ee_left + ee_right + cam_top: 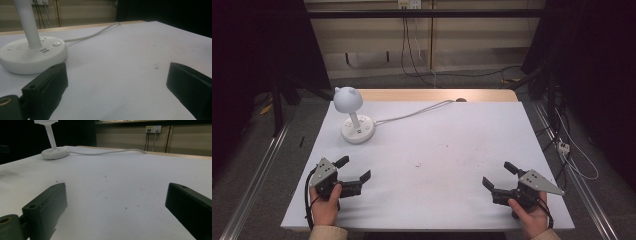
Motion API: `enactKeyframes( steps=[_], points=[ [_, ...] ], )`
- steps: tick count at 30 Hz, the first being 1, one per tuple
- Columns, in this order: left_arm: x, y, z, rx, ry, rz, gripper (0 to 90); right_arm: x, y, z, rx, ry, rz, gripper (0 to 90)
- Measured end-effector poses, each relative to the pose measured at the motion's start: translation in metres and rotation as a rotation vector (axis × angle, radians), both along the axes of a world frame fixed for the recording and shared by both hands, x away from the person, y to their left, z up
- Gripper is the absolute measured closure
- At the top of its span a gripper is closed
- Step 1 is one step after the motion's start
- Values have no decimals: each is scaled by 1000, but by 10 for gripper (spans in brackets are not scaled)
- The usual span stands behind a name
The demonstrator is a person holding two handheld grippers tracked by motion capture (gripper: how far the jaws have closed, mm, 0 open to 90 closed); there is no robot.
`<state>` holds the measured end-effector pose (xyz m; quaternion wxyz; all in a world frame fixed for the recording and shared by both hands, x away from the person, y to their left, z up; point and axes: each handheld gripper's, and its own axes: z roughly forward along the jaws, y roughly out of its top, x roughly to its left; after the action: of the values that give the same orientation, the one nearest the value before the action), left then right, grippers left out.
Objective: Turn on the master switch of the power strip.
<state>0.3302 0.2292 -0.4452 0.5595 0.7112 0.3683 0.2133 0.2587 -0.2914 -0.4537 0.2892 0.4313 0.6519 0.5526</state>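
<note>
We see the white lamp (354,115) standing upright at the far left of the tabletop (447,165), its round base (358,131) flat on the white sheet w/ a dome-shaped head atop a thin stem. A white cord (412,115) runs from the base toward the far edge, where a strip of bare wood shows. In the left gripper view the base (30,55) sits near, just beyond the left jaw, w/ sockets and a small round button (56,43) on top. The left gripper (353,168) rests near the front left corner, held by the person's left hand (326,205); its jaws are spread wide w/ nothing btwn them, well apart from the lamp. The right gripper (499,173) sits near the front right corner in the right hand (530,216), jaws likewise spread and empty, pointing inward across the sheet. From the right gripper view we see the lamp (53,147) far off to the left, cord (110,152) trailing right. Small specks mark the sheet btwn the two grippers.
</note>
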Motion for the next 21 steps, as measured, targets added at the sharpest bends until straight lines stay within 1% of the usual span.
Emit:
enactKeyframes(
  steps=[2, 5, 6, 9, 10, 13, 14, 15, 16, 17, 19, 21],
  points=[
    [0, -1, 0, -2, -1, 3, 33, 0, 0, 0, 2, 0, 0, 34],
    [1, -3, 0, 11, -1, -7, 33, -1, 1, 1, 8, -1, 2, 35],
    [1, -5, 1, 3, -2, -5, 32, 0, 1, 1, 5, -2, 3, 35],
    [2, -6, 1, 3, -6, -11, 32, 0, 1, 1, 4, -3, 7, 36],
    [2, -7, 1, -6, 0, -10, 31, 0, 1, 1, 4, -3, 9, 36],
    [4, -11, 2, -6, 0, -17, 32, 0, 1, 1, 5, -3, 11, 36],
    [6, -14, 3, -8, -7, -21, 31, 0, 1, 1, 5, -3, 10, 36],
    [6, -14, 3, -8, -7, -21, 31, 0, 1, 1, 5, -3, 9, 36],
    [7, -15, 3, -10, -6, -18, 31, 0, 1, 1, 5, -4, 10, 37],
    [9, -19, 5, -14, -13, -20, 31, 0, 1, 1, 6, -5, 10, 37],
    [10, -22, 6, -17, -11, -20, 31, 0, 1, 1, 12, -5, 8, 38],
    [11, -24, 6, -16, -12, -19, 31, 1, 1, 1, 6, -9, 9, 42]
  ],
)
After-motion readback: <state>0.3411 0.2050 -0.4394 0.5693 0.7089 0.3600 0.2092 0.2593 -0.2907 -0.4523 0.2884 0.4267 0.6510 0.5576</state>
